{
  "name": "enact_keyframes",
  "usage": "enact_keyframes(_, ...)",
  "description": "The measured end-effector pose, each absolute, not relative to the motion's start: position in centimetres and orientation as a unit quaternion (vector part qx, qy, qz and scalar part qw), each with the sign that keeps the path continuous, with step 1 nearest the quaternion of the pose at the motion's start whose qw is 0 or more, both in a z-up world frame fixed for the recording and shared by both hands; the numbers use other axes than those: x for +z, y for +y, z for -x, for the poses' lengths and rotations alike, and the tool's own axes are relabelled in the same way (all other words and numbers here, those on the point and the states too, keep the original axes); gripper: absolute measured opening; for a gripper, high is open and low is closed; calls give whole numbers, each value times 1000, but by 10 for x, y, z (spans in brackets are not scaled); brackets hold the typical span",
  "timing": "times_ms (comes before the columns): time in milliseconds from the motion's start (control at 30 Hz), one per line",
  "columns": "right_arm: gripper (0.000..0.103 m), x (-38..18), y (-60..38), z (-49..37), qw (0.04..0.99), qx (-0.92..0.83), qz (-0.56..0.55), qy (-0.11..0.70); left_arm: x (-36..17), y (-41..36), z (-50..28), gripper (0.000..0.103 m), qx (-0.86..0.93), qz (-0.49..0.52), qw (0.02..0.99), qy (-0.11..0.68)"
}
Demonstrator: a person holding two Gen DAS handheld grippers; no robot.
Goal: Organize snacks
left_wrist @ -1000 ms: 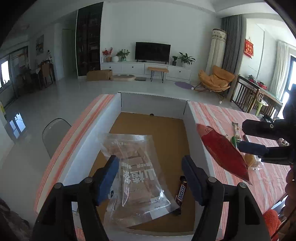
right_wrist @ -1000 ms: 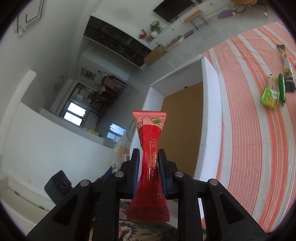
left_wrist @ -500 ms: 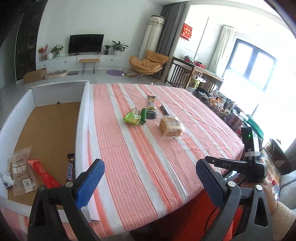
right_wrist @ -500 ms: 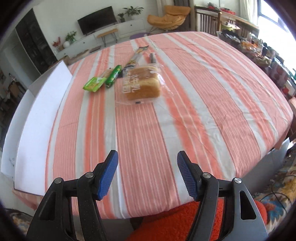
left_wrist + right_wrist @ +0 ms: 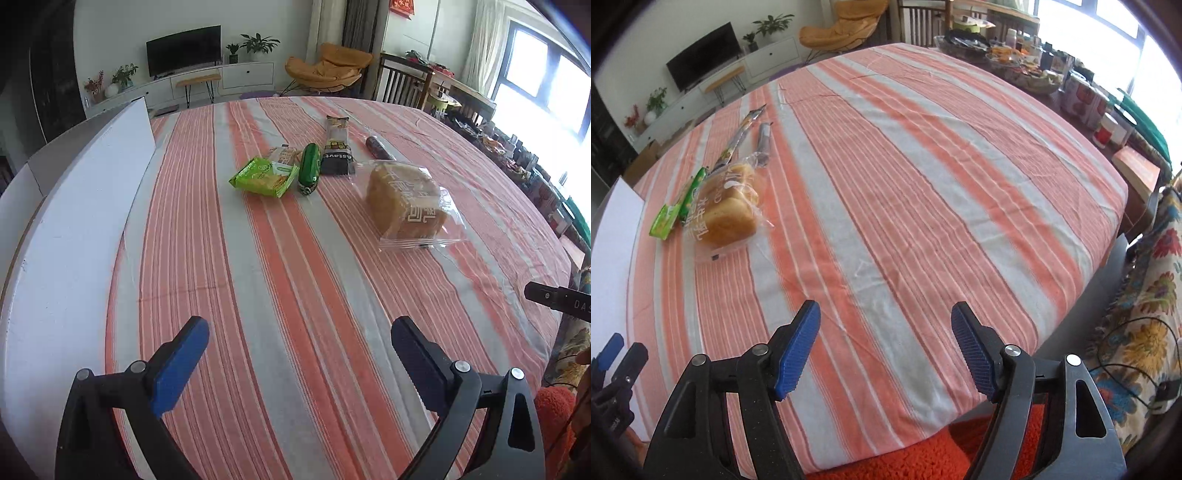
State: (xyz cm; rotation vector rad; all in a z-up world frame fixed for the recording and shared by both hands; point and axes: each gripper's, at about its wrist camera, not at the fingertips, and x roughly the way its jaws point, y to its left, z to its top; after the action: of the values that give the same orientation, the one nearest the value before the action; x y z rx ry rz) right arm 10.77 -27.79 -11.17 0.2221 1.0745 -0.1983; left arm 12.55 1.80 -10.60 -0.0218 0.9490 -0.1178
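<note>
A: Left gripper [image 5: 299, 341] gapes wide and empty above the striped tablecloth [image 5: 295, 295]. Right gripper [image 5: 886, 332] holds nothing either; its jaws are opening over bare cloth near the table's edge.

B: Where are the snacks?

A: Bunched mid-table, well ahead of both grippers. From the left view: a green packet [image 5: 263, 177] with a small pale packet [image 5: 283, 155] tucked behind it, a green tube [image 5: 309, 169] just beside that, a long dark bar [image 5: 337, 147], a dark roll [image 5: 378, 147] farther back, and a bagged bread [image 5: 404, 201] nearest the right side.

B: And the box?

A: Its white wall [image 5: 74, 229] runs along the left edge of the cloth. The inside is hidden from both cameras, so I cannot tell what lies in it.

B: So how far along?

A: My guess is partway at best. Six items sit loose on the cloth, none touched. Each needs a pick and a carry over to the box.

B: Next pick?

A: Likely the bread for the right, the green packet for the left, being closest to each.
</note>
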Motion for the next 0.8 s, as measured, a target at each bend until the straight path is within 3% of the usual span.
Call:
enact_keyframes(233,76,-131,-296,-135,844,-97,-107,516,-140,36,-165,98,1,12,879,478)
enact_keyframes(333,76,-127,-304,-153,859,-98,-101,492,-144,39,-182,103,21,10,890,456)
enact_keyframes(567,79,-141,-348,-239,873,-148,-84,456,-144,44,-251,103,50,27,888,456)
enact_keyframes(667,84,-142,-353,-282,884,-138,-68,441,-144,44,-282,103,53,27,888,457)
enact_keyframes(733,94,-145,-354,-301,889,-135,-68,432,-144,42,-301,103,52,26,888,456)
enact_keyframes(800,95,-145,-357,-315,887,-143,-75,433,-144,42,-319,103,43,21,888,457)
